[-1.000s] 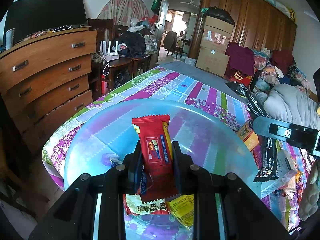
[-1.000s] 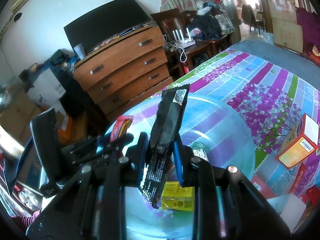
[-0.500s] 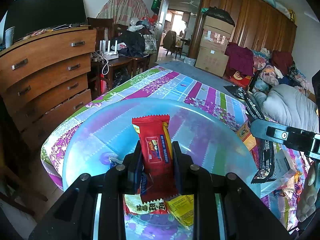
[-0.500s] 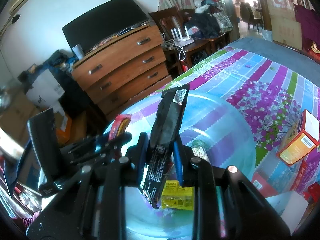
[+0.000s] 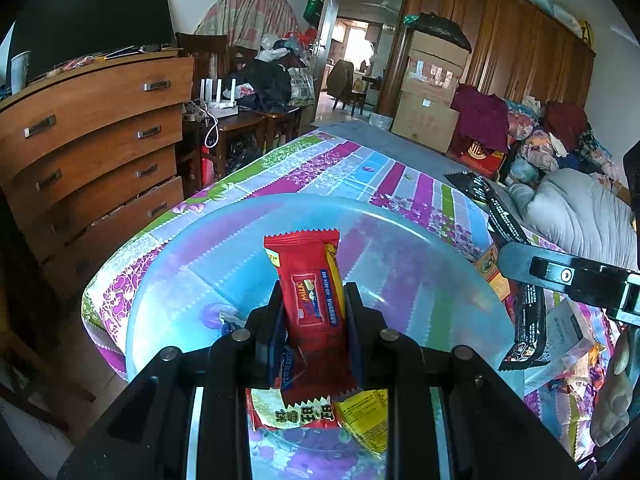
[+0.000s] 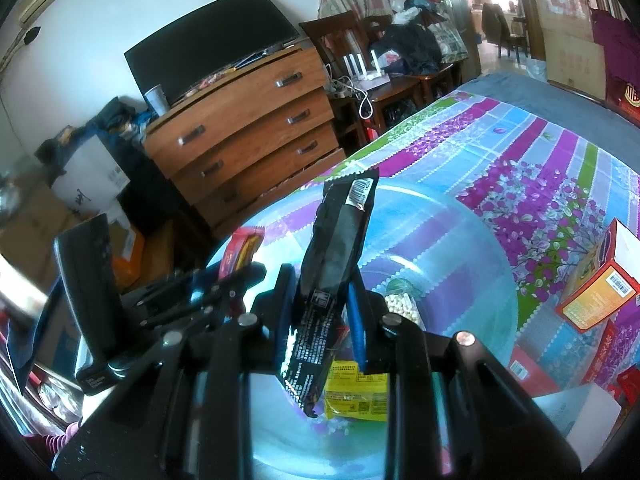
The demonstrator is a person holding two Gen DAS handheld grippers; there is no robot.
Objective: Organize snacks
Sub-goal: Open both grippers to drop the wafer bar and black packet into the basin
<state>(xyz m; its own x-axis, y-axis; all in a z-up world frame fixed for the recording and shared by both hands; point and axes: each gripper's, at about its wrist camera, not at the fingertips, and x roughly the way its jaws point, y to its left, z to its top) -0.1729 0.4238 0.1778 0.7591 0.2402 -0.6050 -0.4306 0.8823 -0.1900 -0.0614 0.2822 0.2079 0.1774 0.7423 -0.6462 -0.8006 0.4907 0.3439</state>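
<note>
My left gripper (image 5: 314, 304) is shut on a red milk-candy packet (image 5: 310, 288), held upright over a big clear blue plastic bowl (image 5: 420, 240). My right gripper (image 6: 322, 296) is shut on a long black snack packet (image 6: 340, 240), also upright above the same bowl (image 6: 472, 248). In the bowl's bottom lie a yellow packet (image 6: 356, 396), a red-and-yellow packet (image 5: 292, 412) and a small bag of white balls (image 6: 400, 304). In the left wrist view the right gripper (image 5: 516, 268) with its black packet (image 5: 524, 320) stands at the bowl's right rim. The left gripper (image 6: 240, 276) shows at left in the right wrist view.
The bowl rests on a bed with a striped floral cover (image 6: 540, 168). An orange box (image 6: 600, 300), a red box (image 6: 528, 372) and white cartons (image 5: 560, 336) lie to the right. A wooden chest of drawers (image 5: 92, 140) stands left of the bed. A hand (image 5: 612, 404) shows at lower right.
</note>
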